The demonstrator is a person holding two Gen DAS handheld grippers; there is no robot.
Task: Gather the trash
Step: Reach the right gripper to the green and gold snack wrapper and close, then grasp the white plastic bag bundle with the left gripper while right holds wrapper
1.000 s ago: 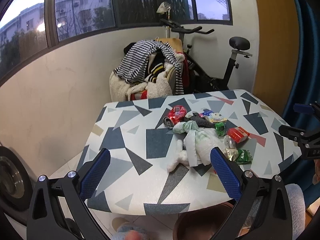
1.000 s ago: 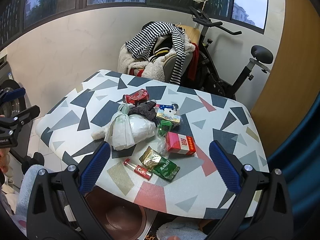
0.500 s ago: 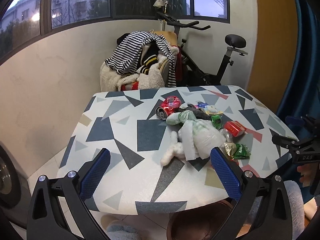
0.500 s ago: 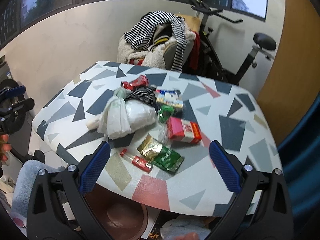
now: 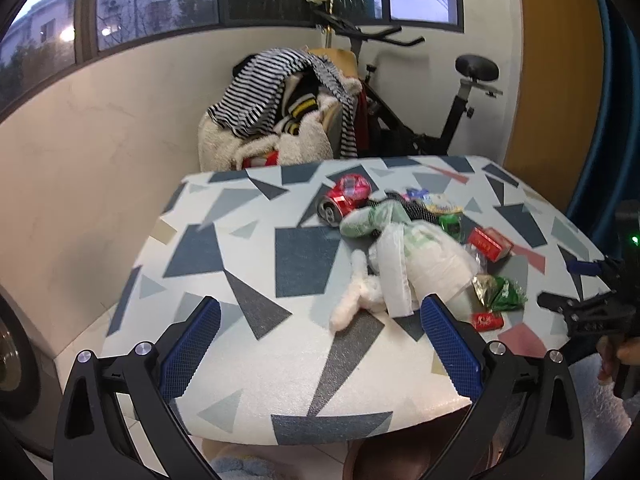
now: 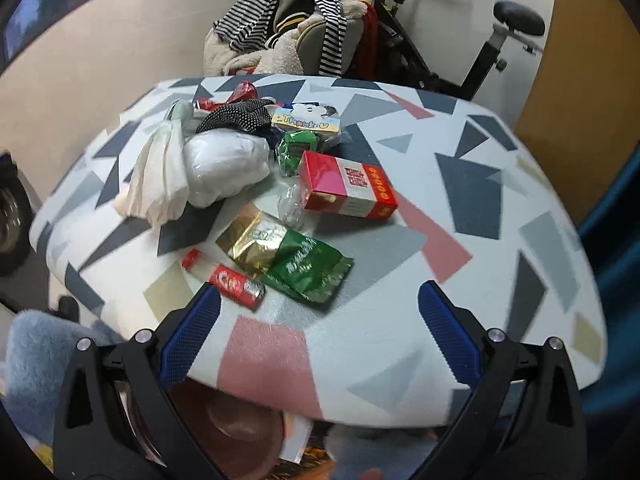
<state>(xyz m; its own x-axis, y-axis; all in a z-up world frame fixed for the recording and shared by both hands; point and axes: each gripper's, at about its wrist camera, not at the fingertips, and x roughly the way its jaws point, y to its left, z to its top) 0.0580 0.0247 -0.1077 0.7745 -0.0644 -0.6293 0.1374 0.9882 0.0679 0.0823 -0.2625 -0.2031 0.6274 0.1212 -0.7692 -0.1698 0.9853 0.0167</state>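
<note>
Trash lies in a heap on the patterned table (image 5: pixel 248 264) (image 6: pixel 472 184): a white plastic bag (image 5: pixel 424 264) (image 6: pixel 224 168), a crushed red can (image 5: pixel 344 196), a red box (image 6: pixel 344 184) (image 5: pixel 490 242), a green and gold wrapper (image 6: pixel 296 256) (image 5: pixel 500 292), a small red bar wrapper (image 6: pixel 232 280) and a "Thank U" packet (image 6: pixel 306 118). My left gripper (image 5: pixel 320 344) is open and empty at the table's near edge. My right gripper (image 6: pixel 318 340) is open and empty, just short of the red bar wrapper and green wrapper.
A brown round bin (image 6: pixel 236 432) (image 5: pixel 400 460) stands under the table's near edge. A chair piled with clothes (image 5: pixel 288 120) and an exercise bike (image 5: pixel 440 120) stand behind the table. A blue curtain (image 5: pixel 608 120) hangs at the right.
Both grippers have moved closer to the table. The right one has come down and forward toward the wrappers at the near edge. Both stay open.
</note>
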